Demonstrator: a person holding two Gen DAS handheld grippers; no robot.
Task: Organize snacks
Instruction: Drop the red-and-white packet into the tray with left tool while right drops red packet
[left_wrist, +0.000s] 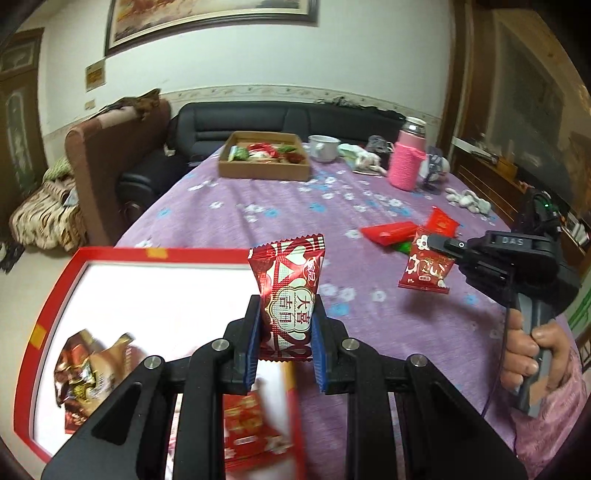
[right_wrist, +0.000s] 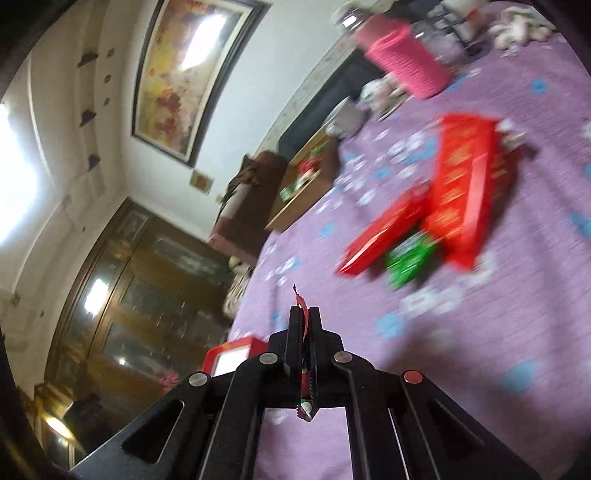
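Observation:
My left gripper (left_wrist: 286, 314) is shut on a red snack packet with white lettering (left_wrist: 288, 280), held upright above the right edge of a red-rimmed white tray (left_wrist: 51, 295). The tray holds a brown-gold packet (left_wrist: 88, 373) and a red packet (left_wrist: 255, 428). My right gripper (left_wrist: 432, 242) is shut on a small red packet (left_wrist: 424, 269), held above the purple cloth; in the right wrist view that packet (right_wrist: 303, 321) shows edge-on between the closed fingers of the gripper (right_wrist: 304, 314). More red packets (left_wrist: 391, 232) and a green one (right_wrist: 410, 258) lie on the cloth.
A cardboard box (left_wrist: 264, 166) with mixed snacks stands at the table's far side. Beside it are a white cup (left_wrist: 323, 147), a pink-sleeved bottle (left_wrist: 406, 158) and small plush toys (left_wrist: 467, 199). A black sofa (left_wrist: 258, 122) and brown armchair (left_wrist: 107, 147) stand beyond the table.

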